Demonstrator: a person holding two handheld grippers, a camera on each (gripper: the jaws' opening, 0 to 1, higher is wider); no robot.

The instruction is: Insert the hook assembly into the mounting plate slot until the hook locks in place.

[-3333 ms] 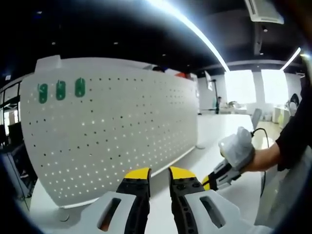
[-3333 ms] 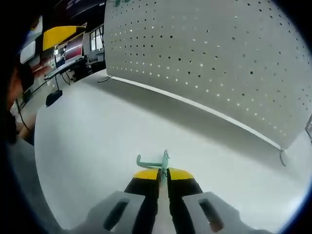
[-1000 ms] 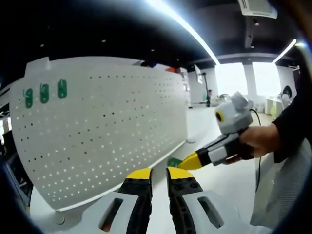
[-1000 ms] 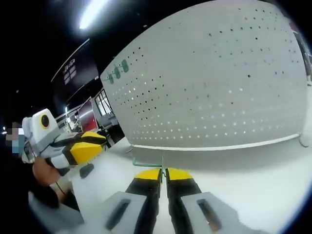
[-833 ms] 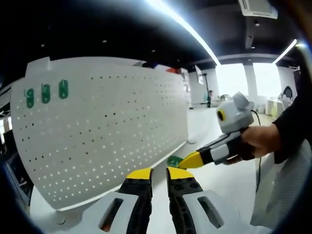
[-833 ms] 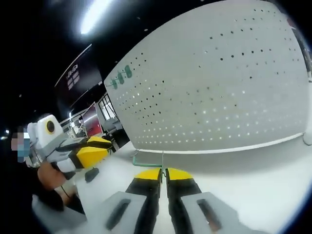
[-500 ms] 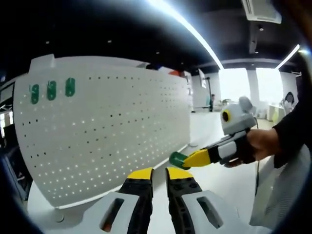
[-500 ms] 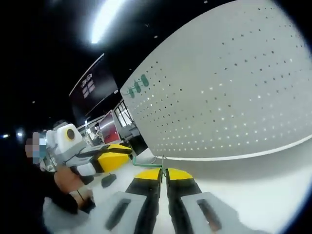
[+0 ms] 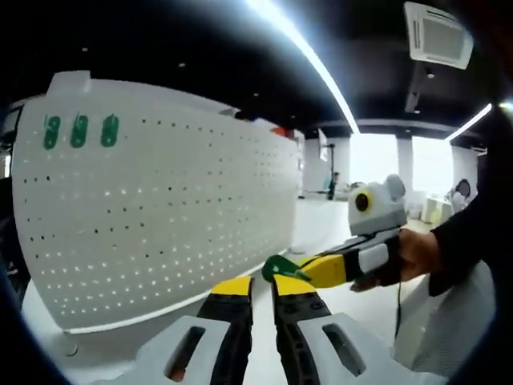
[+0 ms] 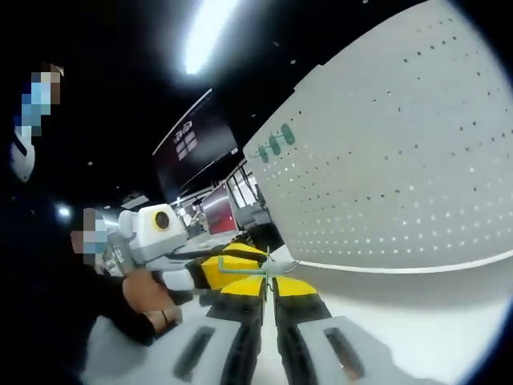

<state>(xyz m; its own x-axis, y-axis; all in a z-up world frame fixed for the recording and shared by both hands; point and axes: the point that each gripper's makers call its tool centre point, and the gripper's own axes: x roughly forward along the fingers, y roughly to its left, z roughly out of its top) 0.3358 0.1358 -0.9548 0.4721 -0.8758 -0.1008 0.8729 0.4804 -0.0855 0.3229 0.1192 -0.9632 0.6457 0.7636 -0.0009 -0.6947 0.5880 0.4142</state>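
The white pegboard mounting plate (image 9: 160, 208) stands upright on the table, and it also spans the right of the right gripper view (image 10: 401, 184). My right gripper (image 10: 268, 282) is shut on a green hook assembly (image 10: 240, 269), whose wire arm points left. In the left gripper view, the right gripper (image 9: 298, 270) comes in from the right with the green hook (image 9: 276, 267) at its tip, just above my left gripper (image 9: 262, 289). My left jaws stand a narrow gap apart with nothing between them. The left gripper (image 10: 216, 266) sits just behind the hook in the right gripper view.
Three green hooks (image 9: 78, 131) hang in the board's top corner, also seen as green hooks (image 10: 275, 143) from the right gripper. The white table (image 10: 449, 301) runs below the board. A person's hand (image 9: 401, 257) holds the right gripper; another hand (image 10: 144, 293) holds the left.
The right gripper has carried the hook up off the table and toward the left gripper's tips. Both views have tilted upward, and the two grippers now stand close together.
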